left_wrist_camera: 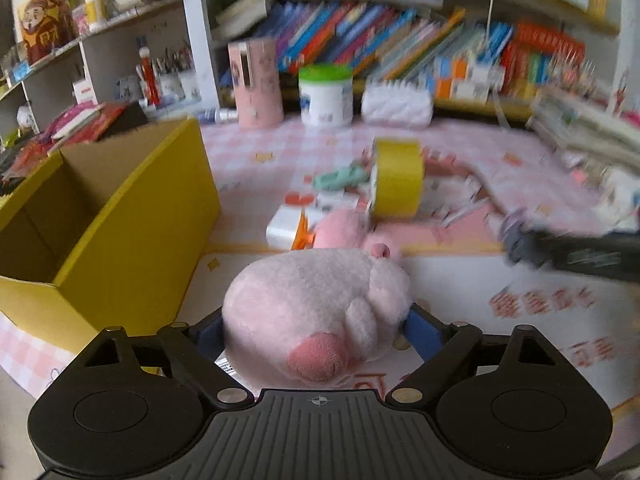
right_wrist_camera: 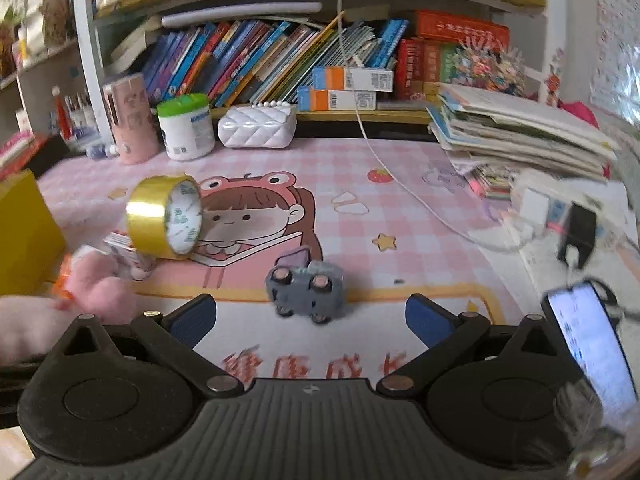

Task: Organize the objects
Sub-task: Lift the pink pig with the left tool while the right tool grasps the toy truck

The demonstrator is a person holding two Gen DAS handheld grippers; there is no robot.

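Squeezing the pink plush pig (left_wrist_camera: pixel 316 312) between its fingers, the left gripper (left_wrist_camera: pixel 316 330) held it above the worktop (left_wrist_camera: pixel 460 280), beside the yellow box (left_wrist_camera: pixel 132 216). The right gripper (right_wrist_camera: pixel 310 316) was wide apart, with the toy car (right_wrist_camera: pixel 306 290) just ahead.

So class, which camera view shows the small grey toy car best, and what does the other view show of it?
The right wrist view: the toy car lies tipped on its side on the pink mat, wheels facing the camera, just ahead of the open right gripper. In the left wrist view it is only a blurred grey shape at the right.
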